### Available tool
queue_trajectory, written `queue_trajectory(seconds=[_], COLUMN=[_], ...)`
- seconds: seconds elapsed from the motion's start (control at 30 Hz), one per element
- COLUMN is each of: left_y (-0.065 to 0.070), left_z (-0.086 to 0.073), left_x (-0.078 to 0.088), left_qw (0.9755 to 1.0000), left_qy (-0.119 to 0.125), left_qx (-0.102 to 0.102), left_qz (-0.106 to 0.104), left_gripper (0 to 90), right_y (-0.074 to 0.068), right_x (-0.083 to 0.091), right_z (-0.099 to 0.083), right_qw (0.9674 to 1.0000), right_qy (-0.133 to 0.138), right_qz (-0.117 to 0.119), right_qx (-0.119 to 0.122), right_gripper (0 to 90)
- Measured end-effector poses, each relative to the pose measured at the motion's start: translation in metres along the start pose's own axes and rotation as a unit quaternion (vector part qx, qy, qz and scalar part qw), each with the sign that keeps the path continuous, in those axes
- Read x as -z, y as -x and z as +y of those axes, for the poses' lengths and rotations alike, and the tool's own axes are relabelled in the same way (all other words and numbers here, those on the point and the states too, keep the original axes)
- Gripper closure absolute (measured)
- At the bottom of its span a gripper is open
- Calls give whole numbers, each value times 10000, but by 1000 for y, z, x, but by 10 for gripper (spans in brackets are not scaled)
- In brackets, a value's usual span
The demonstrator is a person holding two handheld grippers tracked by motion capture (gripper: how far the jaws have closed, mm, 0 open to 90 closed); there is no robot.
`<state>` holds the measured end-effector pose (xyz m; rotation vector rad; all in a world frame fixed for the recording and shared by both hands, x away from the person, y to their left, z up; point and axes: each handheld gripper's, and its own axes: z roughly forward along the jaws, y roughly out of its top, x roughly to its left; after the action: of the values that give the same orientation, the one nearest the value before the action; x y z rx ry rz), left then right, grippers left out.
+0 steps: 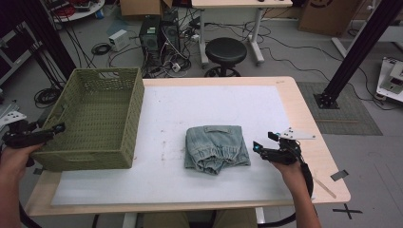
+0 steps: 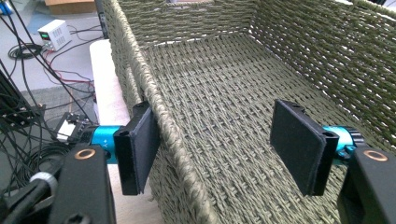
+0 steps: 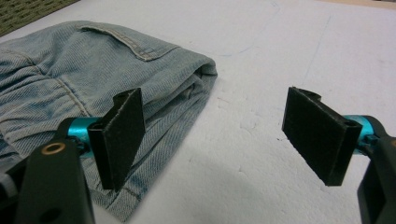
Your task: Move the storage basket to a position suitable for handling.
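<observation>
A green woven basket (image 1: 85,159) stands on the table's left end. My left gripper (image 1: 59,128) is at its left wall. In the left gripper view the left gripper (image 2: 219,140) straddles that basket wall (image 2: 154,98): one pad sits just outside the rim, the other hangs inside the basket, well apart from the wall. Folded light-blue denim shorts (image 1: 216,145) lie in the middle of the white mat. My right gripper (image 1: 264,140) rests open just right of them. In the right gripper view the right gripper (image 3: 219,126) has one pad over the edge of the denim (image 3: 70,70) and the other over bare mat.
A white mat (image 1: 190,109) covers most of the wooden table (image 1: 304,118). Beyond the far edge stand a black stool (image 1: 225,50), computer towers (image 1: 159,33) and loose cables on the floor. A black frame post (image 1: 351,52) rises at the right.
</observation>
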<state>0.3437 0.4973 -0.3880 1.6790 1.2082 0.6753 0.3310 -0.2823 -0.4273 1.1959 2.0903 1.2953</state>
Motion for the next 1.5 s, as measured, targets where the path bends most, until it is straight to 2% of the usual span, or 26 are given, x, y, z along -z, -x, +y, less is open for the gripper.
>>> queue_trajectory(seconds=[0.17, 0.47, 0.67, 1.07, 1.3, 1.33, 1.5], left_y=[1, 4, 4, 10, 11, 11, 13], left_z=[-1, 0, 0, 3, 3, 3, 7], left_x=[0, -3, -4, -12, -11, -11, -6], left_qw=[10000, 9999, 9999, 9995, 9998, 9997, 9988], left_qy=[35, 29, 52, 58, 115, 161, 368], left_qx=[-65, -141, -105, -143, 45, 130, 312], left_qz=[-50, -90, -107, -278, -160, -133, 61], left_gripper=[424, 423, 436, 442, 441, 387, 329], right_y=[0, -2, -1, -2, -1, -1, -1], right_x=[-1, -4, -4, -4, -4, -4, -2], right_z=[0, 0, 0, 0, 0, -1, -1], right_qw=[10000, 10000, 10000, 9999, 9999, 9999, 9999], right_qy=[-4, -37, -62, -72, -57, -56, -35], right_qz=[20, 57, 57, 61, 65, 71, 70], right_qx=[-42, -38, -54, -64, -58, -54, -64], right_gripper=[220, 220, 220, 220, 220, 220, 220])
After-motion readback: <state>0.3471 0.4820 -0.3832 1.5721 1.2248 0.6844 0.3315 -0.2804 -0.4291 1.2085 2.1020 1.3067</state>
